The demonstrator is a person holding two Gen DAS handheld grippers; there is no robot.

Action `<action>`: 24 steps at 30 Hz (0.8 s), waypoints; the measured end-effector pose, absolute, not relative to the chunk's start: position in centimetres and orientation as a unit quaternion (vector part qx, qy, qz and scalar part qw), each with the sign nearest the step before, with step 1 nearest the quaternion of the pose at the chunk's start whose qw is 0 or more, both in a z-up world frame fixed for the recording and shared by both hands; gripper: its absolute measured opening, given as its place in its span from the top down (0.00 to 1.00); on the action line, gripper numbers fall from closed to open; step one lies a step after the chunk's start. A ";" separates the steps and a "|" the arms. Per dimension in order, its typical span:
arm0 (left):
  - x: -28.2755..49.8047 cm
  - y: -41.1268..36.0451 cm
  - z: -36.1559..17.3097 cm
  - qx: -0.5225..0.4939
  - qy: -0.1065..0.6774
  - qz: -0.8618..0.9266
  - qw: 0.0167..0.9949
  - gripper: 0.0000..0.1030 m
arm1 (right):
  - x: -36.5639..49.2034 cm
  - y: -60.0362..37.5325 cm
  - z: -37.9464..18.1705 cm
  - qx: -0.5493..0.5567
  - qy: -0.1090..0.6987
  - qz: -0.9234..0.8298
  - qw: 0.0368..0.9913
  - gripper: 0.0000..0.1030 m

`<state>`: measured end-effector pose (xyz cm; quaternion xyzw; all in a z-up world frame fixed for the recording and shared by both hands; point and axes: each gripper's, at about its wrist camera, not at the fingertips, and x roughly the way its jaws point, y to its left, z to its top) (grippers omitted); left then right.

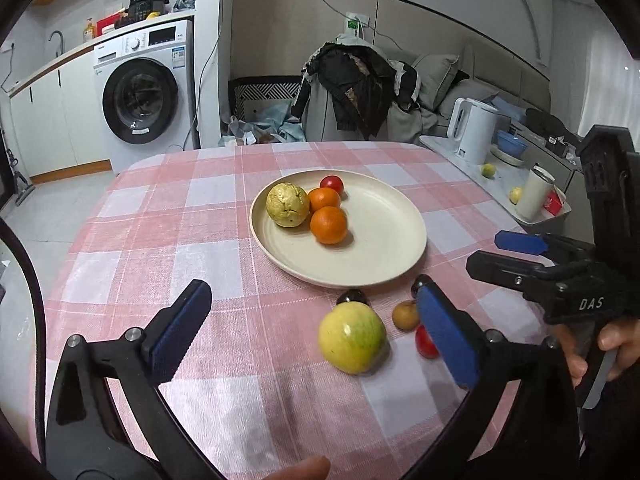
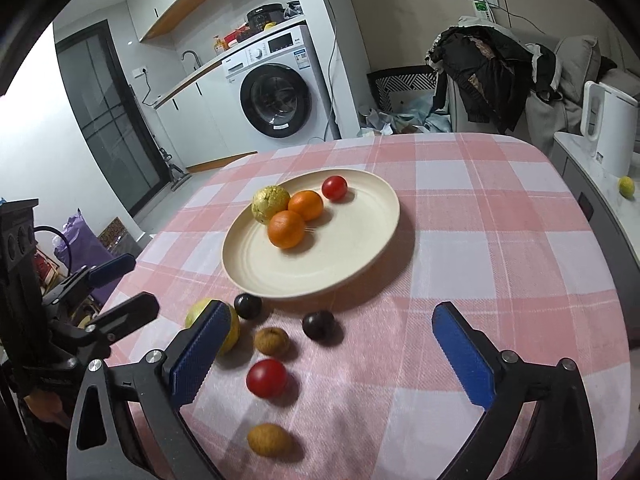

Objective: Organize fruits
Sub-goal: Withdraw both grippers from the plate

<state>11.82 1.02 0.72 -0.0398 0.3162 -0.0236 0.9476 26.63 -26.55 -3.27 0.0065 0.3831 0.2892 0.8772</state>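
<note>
A cream plate [image 1: 360, 256] [image 2: 320, 264] on the pink checked cloth holds a bumpy yellow fruit [image 1: 287, 205], two oranges [image 1: 329, 225] and a red tomato [image 1: 332, 184]. In front of it lie a green-yellow apple [image 1: 352, 338], two dark plums [image 2: 248, 306] [image 2: 318, 324], two brown fruits [image 2: 272, 341] [image 2: 269, 439] and a red tomato [image 2: 267, 378]. My left gripper [image 1: 312, 292] is open, and the apple sits between its fingers, untouched. My right gripper [image 2: 331, 312] is open above the loose fruits. Its left finger hides part of the apple [image 2: 232, 332].
A side table on the right carries a white kettle [image 1: 476, 132], a blue bowl [image 1: 511, 144], a white cup [image 1: 534, 198] and a small green fruit [image 1: 488, 170]. A chair draped with clothes [image 1: 360, 88] stands behind the table. A washing machine [image 1: 140, 96] is at the back left.
</note>
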 end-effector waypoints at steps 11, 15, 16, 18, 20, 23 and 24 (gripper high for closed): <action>9.2 0.3 0.3 -0.043 0.321 -0.025 0.946 0.01 | 23.9 -27.3 -3.3 -0.017 0.385 0.302 0.872 0.00; 8.9 0.0 -0.1 -0.034 0.328 -0.023 0.944 0.01 | 22.8 -27.0 -3.7 -0.034 0.388 0.300 0.871 0.00; 9.0 0.0 -0.2 -0.036 0.329 -0.026 0.943 0.01 | 22.6 -26.8 -3.8 -0.041 0.388 0.301 0.870 0.00; 8.9 0.0 -0.1 -0.037 0.328 -0.027 0.944 0.01 | 22.2 -26.5 -4.0 -0.052 0.390 0.302 0.868 0.00; 8.9 0.0 -0.1 -0.036 0.328 -0.026 0.944 0.01 | 22.1 -26.2 -4.2 -0.060 0.392 0.303 0.867 0.00; 9.0 0.1 0.0 -0.038 0.328 -0.026 0.944 0.01 | 22.1 -26.0 -4.6 -0.068 0.400 0.302 0.863 0.00; 9.0 0.1 0.0 -0.036 0.328 -0.025 0.944 0.01 | 22.0 -25.9 -4.6 -0.072 0.401 0.303 0.862 0.00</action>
